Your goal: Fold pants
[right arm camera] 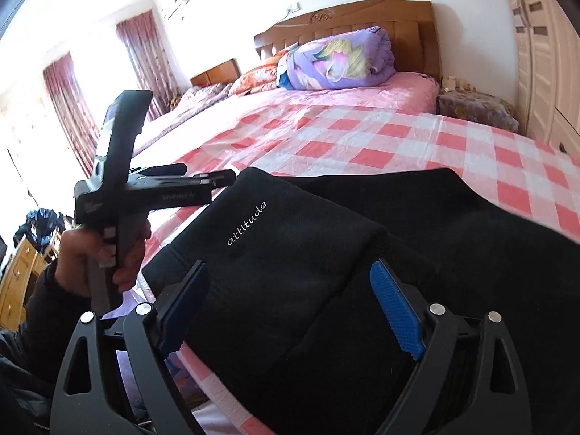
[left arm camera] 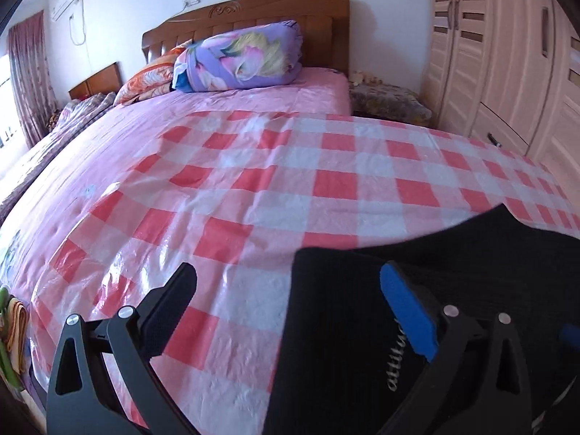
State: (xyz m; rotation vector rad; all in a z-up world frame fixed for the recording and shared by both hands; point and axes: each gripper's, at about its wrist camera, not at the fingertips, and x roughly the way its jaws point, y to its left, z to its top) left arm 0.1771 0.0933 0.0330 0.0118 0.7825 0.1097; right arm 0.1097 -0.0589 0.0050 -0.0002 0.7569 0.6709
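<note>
Black pants with white "attitude" lettering lie on the red-and-white checked plastic sheet on the bed. In the left wrist view the pants fill the lower right. My left gripper is open, its blue-padded right finger over the pants' edge, its left finger over the sheet. It also shows in the right wrist view, held at the pants' left edge. My right gripper is open, its fingers on either side of a fold of the pants.
A rolled purple floral quilt and orange pillow lie at the wooden headboard. A wardrobe stands to the right, a covered nightstand beside the bed. Curtains and a dresser are at left.
</note>
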